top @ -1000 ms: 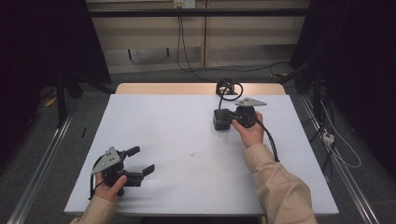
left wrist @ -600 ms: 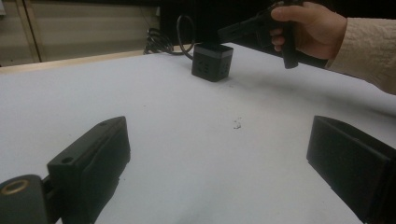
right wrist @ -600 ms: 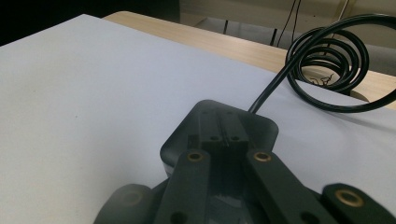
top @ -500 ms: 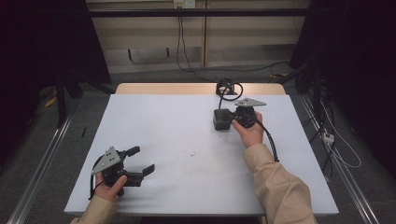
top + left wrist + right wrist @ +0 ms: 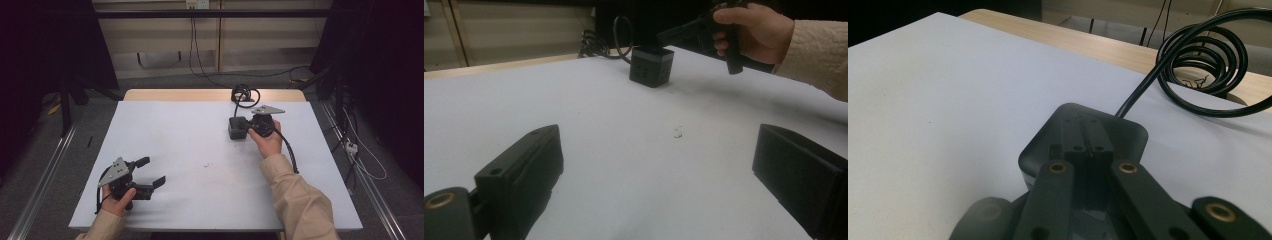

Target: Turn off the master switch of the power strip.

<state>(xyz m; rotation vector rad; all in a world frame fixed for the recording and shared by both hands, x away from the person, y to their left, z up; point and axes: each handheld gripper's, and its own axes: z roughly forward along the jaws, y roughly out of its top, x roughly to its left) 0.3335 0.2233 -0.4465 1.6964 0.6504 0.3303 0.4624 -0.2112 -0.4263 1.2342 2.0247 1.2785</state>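
1. My right gripper [image 5: 1085, 145] has its jaws closed together, clamping nothing, tips resting on top of the black box [image 5: 237, 128] directly beneath them (its coiled cable [image 5: 1205, 62] lies just beyond).
2. My left gripper [image 5: 150, 171] gapes wide, empty, well apart from that box.

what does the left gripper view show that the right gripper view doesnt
Left gripper view: the left gripper with jaws wide apart over bare table, the person's right hand in a beige sleeve, and a small dark speck on the white sheet.

Right gripper view: the right gripper with jaws shut together over the top of the box, seen close.

Both: the small dark grey plastic box, its coiled black cable and the white table.
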